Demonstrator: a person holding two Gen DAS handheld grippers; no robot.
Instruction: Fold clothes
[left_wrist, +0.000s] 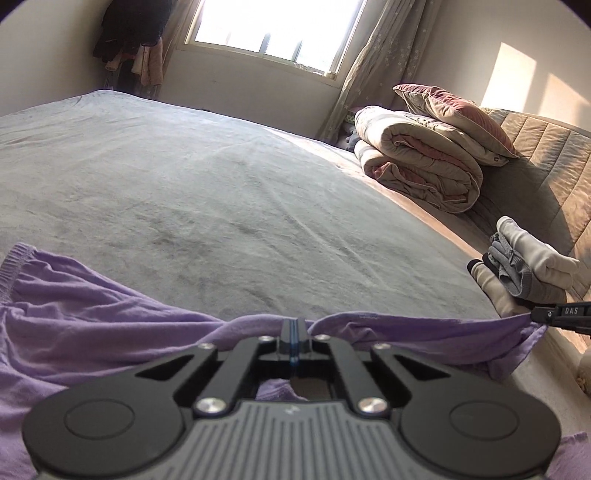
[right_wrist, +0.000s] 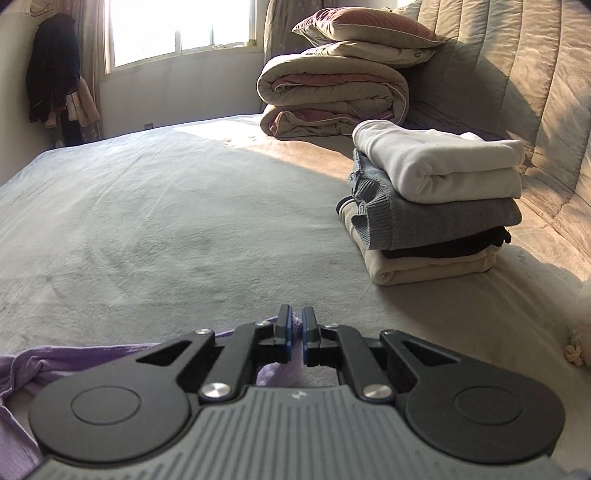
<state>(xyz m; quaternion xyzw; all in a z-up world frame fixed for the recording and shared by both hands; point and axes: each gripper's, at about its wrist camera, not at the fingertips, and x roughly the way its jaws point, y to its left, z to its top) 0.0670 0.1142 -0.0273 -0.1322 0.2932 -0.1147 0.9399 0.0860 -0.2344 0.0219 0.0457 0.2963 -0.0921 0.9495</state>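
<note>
Pinching the thin, limp purple garment (left_wrist: 92, 321) along its top hem, the left claw (left_wrist: 293, 332) and right claw (right_wrist: 295, 328) each clamp fabric that sags between them, best held by hem corners.

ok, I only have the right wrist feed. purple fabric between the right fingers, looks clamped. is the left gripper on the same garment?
Observer: Yes. The left gripper is shut on the purple garment, pinching its far edge.
Operator: Fabric taut between the two?
Observer: Roughly. The edge runs from the left gripper across to the right gripper with a slight sag.
Operator: How much of it lies out of my view?
Observer: Most of it. The garment spreads left over the grey bed cover, and a ribbed hem shows at its far left.
</note>
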